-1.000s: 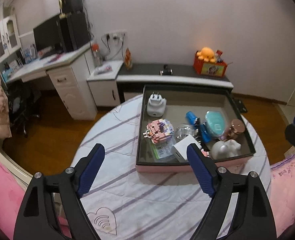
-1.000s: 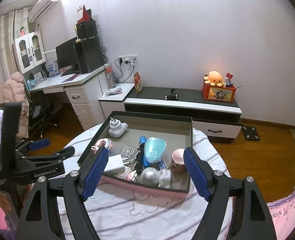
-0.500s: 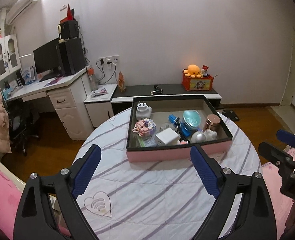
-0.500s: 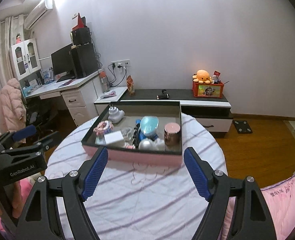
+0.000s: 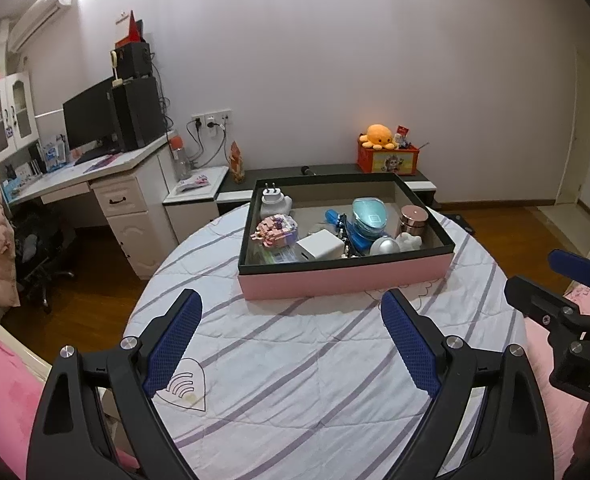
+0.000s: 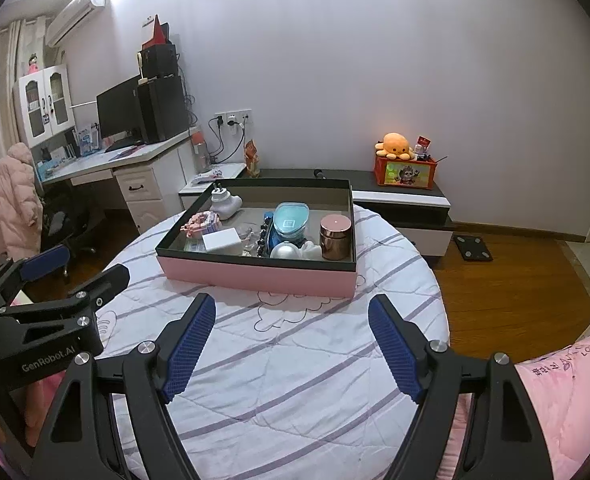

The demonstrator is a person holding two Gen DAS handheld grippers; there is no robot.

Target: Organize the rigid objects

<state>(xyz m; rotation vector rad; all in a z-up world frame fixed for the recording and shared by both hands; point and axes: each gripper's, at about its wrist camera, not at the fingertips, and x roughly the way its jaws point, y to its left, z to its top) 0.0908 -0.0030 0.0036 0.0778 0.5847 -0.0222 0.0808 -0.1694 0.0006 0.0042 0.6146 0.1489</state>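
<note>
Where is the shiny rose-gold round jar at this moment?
The shiny rose-gold round jar stands upright in the pink box, at its right end in both views, beside the small white figure.

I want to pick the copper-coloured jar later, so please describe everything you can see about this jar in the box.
The copper-coloured jar is a short cylinder with a shiny, metal-looking wall and a flat, paler pink lid. The lid is on. It stands upright in the near right corner of the pink box, close to the right wall. A white lumpy object lies against its left side, next to a silver dome. Behind it is a light blue case. No tongs touch the jar.
</note>
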